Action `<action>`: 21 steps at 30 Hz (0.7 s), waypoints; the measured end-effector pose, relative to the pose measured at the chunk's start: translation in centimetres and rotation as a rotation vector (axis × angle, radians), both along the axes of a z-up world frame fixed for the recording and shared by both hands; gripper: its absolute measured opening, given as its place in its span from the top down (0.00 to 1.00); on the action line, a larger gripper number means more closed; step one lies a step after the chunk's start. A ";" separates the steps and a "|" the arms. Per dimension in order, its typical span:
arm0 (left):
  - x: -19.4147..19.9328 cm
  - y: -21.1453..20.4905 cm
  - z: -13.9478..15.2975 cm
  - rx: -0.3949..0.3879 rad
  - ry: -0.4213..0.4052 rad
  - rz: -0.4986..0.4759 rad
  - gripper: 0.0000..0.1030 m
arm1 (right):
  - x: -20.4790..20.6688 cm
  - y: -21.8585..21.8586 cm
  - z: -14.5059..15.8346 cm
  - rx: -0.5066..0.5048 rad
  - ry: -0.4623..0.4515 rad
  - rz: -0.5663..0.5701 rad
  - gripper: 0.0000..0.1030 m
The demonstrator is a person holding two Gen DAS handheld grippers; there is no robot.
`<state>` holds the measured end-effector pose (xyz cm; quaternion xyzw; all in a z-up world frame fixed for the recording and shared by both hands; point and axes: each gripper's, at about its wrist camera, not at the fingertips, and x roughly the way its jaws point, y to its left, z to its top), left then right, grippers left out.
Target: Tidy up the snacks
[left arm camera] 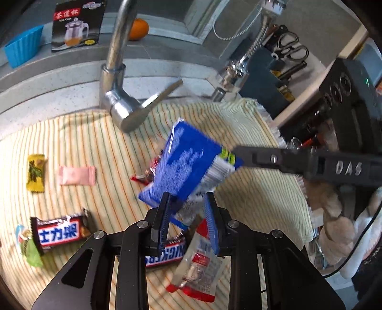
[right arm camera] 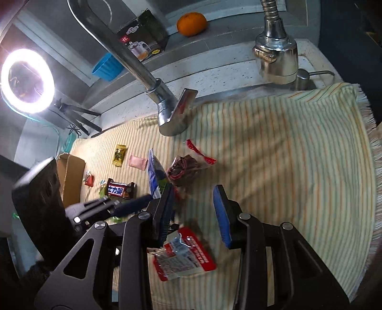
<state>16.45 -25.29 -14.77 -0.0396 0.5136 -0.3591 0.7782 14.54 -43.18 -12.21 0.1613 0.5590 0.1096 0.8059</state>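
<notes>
Two views. Left wrist: left gripper (left arm camera: pixel 187 207) spread, blue packet (left arm camera: pixel 183 164) blurred just ahead of its fingers; contact unclear; other end meets right gripper (left arm camera: pixel 238 155) tip. Right wrist: right gripper (right arm camera: pixel 194 205) released above striped cloth (right arm camera: pixel 286 155); blue packet (right arm camera: pixel 154 176) edge-on, left of it.

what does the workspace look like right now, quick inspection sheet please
surface: striped cloth spread out under the faucet
job's things: blue packet lifted upright; Snickers bar, yellow candy, pink candy, red pouch lying on the cloth; cardboard box at its edge
clutter: orange, tea-set box, blue cup on the ledge
grippers: left gripper around the packet's lower edge, grip unclear; right gripper open
cables: black cable below the ring light
surroundings: scissors in a rack
</notes>
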 end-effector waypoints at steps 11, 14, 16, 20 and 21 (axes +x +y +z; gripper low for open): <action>1.6 6.5 1.5 0.055 -0.033 0.094 0.75 | 1.5 2.6 2.3 -0.110 -0.137 0.021 0.60; 1.2 6.3 1.6 0.066 -0.044 0.080 0.75 | 1.5 3.5 4.6 -0.121 -0.215 0.041 0.60; 0.8 6.1 1.4 0.054 -0.037 0.063 0.75 | 1.6 4.2 5.2 -0.077 -0.218 0.088 0.60; -0.8 5.0 1.0 0.116 -0.080 -0.085 0.74 | 1.9 5.3 4.0 -0.135 -0.171 0.191 0.60; -1.1 4.4 0.7 0.134 -0.074 -0.137 0.74 | 2.1 5.1 3.4 -0.129 -0.142 0.206 0.60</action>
